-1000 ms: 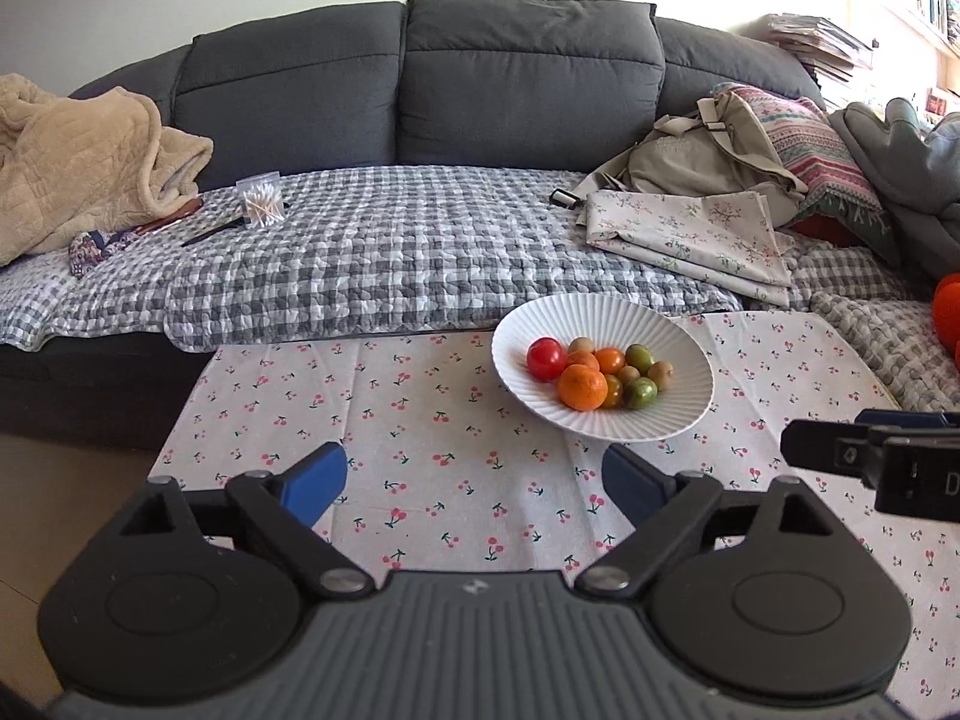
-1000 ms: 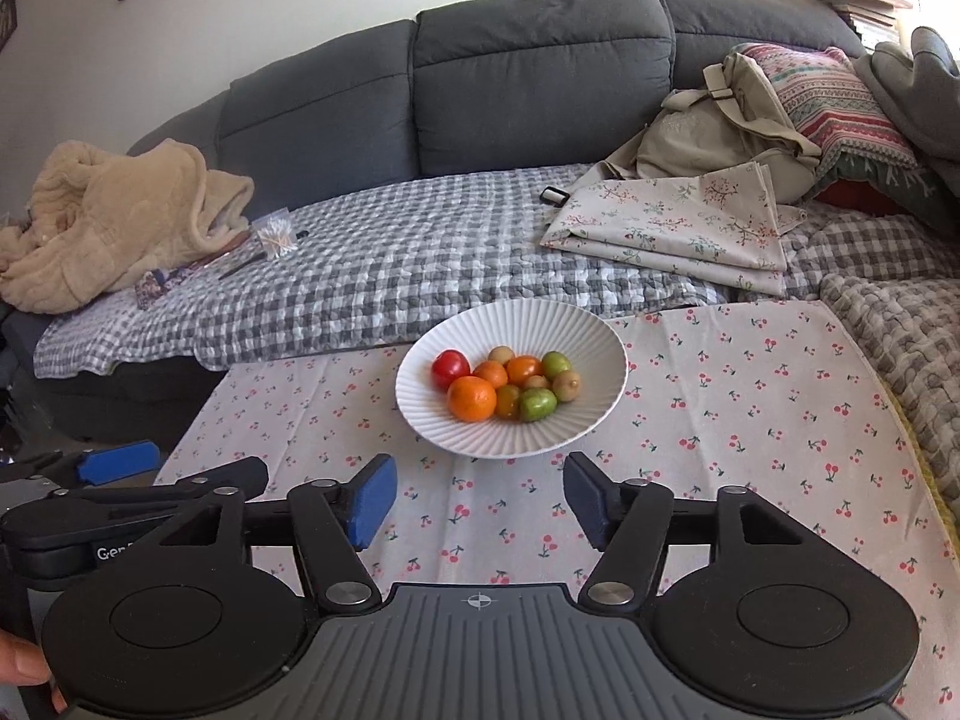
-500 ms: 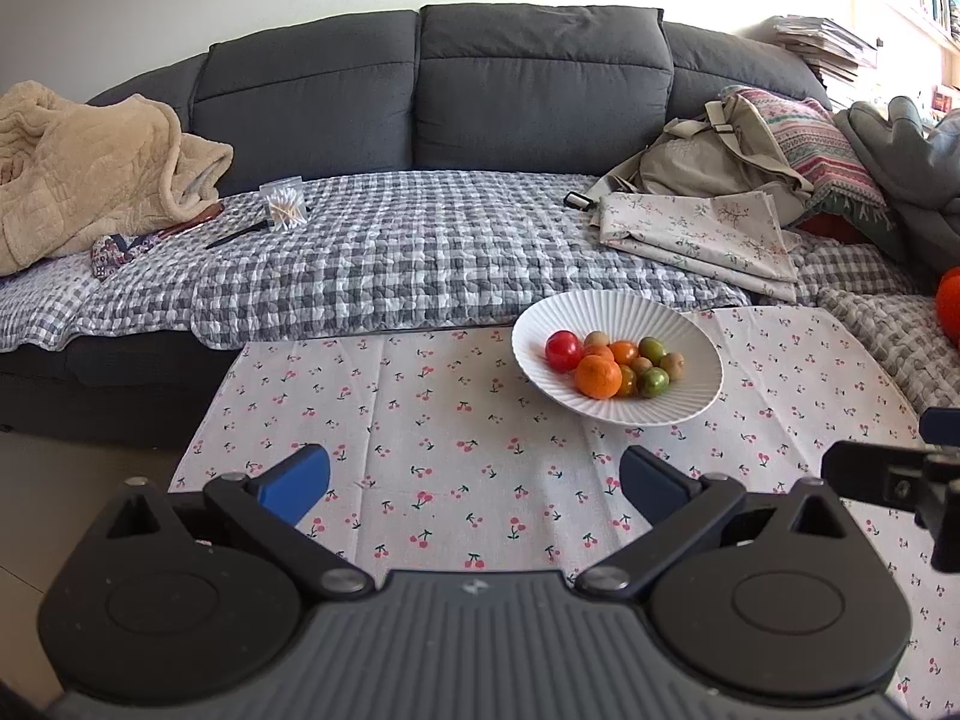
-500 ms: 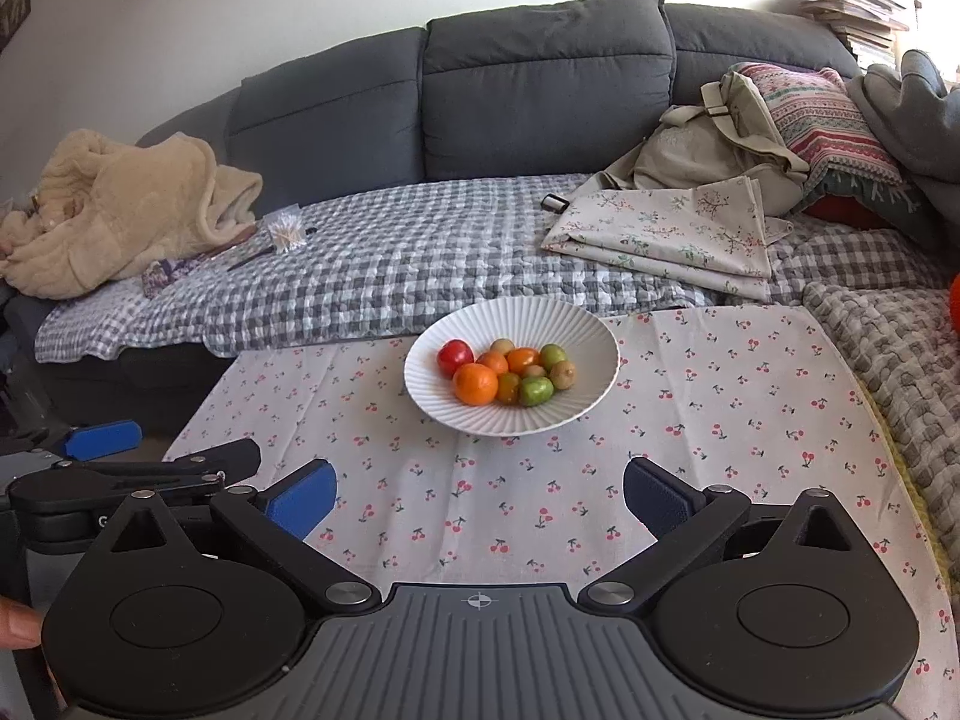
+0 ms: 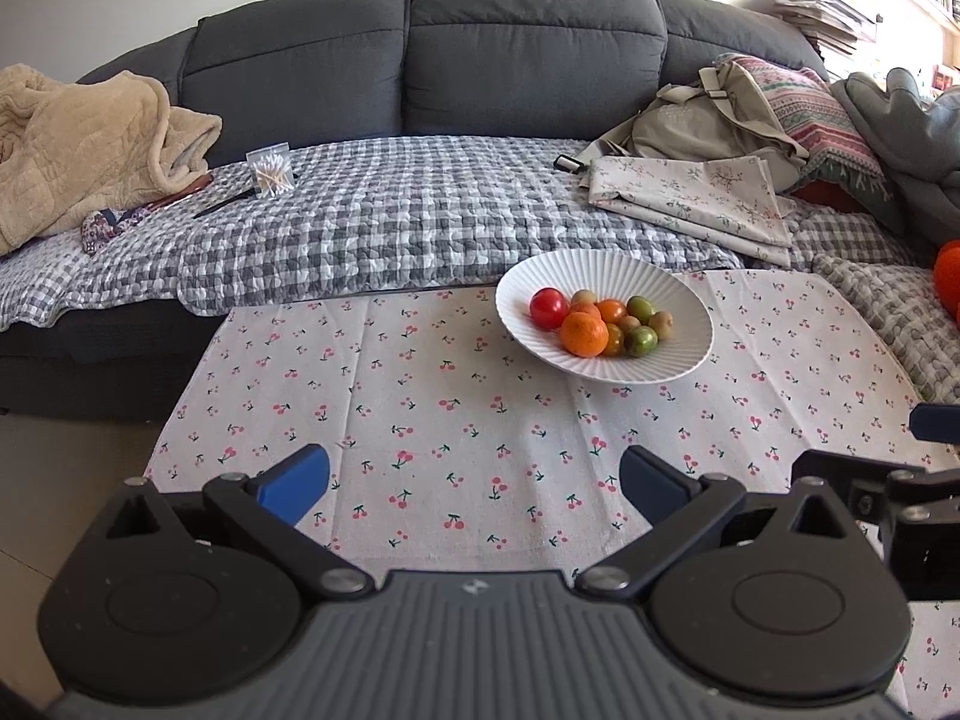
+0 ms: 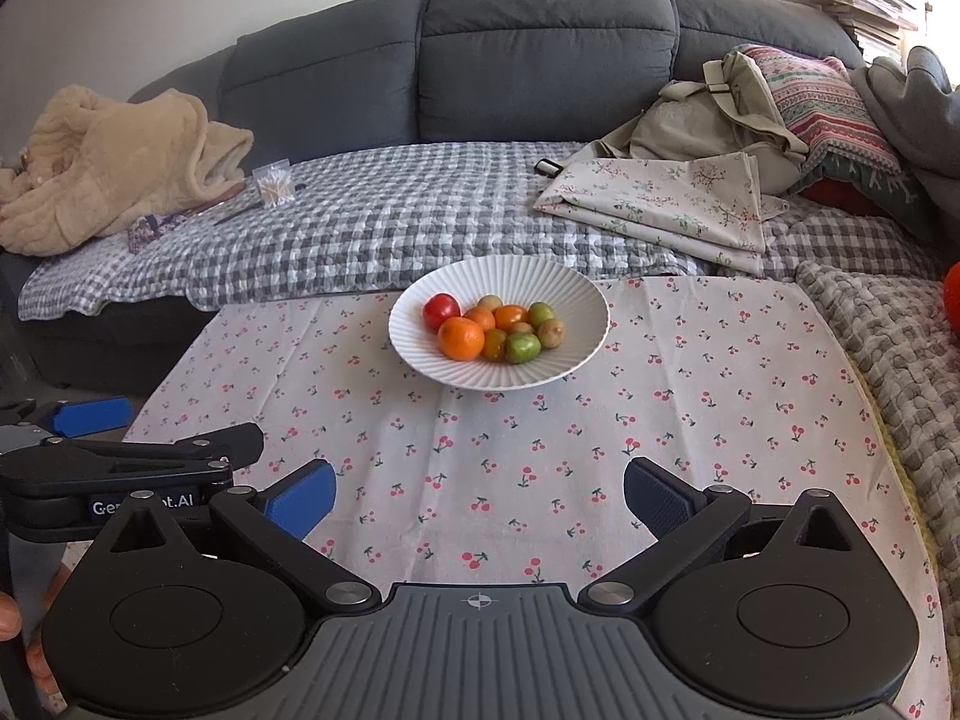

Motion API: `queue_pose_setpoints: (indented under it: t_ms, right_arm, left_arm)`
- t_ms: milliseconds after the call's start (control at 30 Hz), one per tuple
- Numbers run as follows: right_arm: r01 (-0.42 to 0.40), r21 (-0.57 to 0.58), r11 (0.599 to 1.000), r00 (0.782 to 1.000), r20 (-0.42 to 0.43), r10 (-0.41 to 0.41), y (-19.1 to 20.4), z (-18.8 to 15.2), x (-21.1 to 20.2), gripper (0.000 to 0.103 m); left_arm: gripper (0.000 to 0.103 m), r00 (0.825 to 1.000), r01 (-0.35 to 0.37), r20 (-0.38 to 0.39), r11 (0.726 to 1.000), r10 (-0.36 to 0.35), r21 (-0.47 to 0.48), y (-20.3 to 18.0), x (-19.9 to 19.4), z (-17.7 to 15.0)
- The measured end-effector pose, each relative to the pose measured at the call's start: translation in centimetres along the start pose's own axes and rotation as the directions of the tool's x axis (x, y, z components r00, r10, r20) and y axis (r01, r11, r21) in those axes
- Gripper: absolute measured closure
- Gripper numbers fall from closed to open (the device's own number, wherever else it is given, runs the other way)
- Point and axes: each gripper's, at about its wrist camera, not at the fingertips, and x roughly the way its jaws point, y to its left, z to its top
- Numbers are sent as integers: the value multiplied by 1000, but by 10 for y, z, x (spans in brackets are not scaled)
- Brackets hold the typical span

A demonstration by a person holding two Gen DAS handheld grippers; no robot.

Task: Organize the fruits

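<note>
A white ribbed bowl (image 5: 678, 300) (image 6: 576, 300) stands at the far side of the cherry-print tablecloth (image 5: 456, 408) (image 6: 690, 420). It holds several small fruits: a red tomato (image 5: 548, 308) (image 6: 441, 311), an orange mandarin (image 5: 584, 333) (image 6: 460, 338), and green and brownish ones (image 6: 522, 348). My left gripper (image 5: 474, 483) is open and empty, over the near part of the cloth. My right gripper (image 6: 480, 489) is open and empty too, level with it. An orange fruit (image 5: 948, 276) (image 6: 953, 297) shows at the right edge, on the sofa side.
A dark grey sofa (image 5: 528, 60) with a checked cover runs behind the table. On it lie a beige blanket (image 5: 84, 144), a cotton-swab box (image 5: 270, 171), a folded floral cloth (image 5: 690, 198), a bag and cushions (image 5: 804, 108). A knitted throw (image 6: 888, 372) borders the table's right side.
Both grippers have drawn back from the bowl, which now looks smaller and farther. The right gripper's jaws have opened wider. The fruits have not moved.
</note>
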Motion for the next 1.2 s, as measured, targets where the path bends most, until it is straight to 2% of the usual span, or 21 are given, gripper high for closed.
queue_pose_setpoints:
  t_ms: [567, 1200]
  right_arm:
    - [30, 21, 999, 999, -30, -29, -1, -1, 9, 0]
    - [61, 28, 998, 998, -29, -60, -2, -2, 10, 0]
  left_arm:
    - [1, 999, 25, -24, 1000, -26, -8, -2, 3, -3]
    - [1, 1000, 13, -19, 1000, -13, 0, -3, 4, -3]
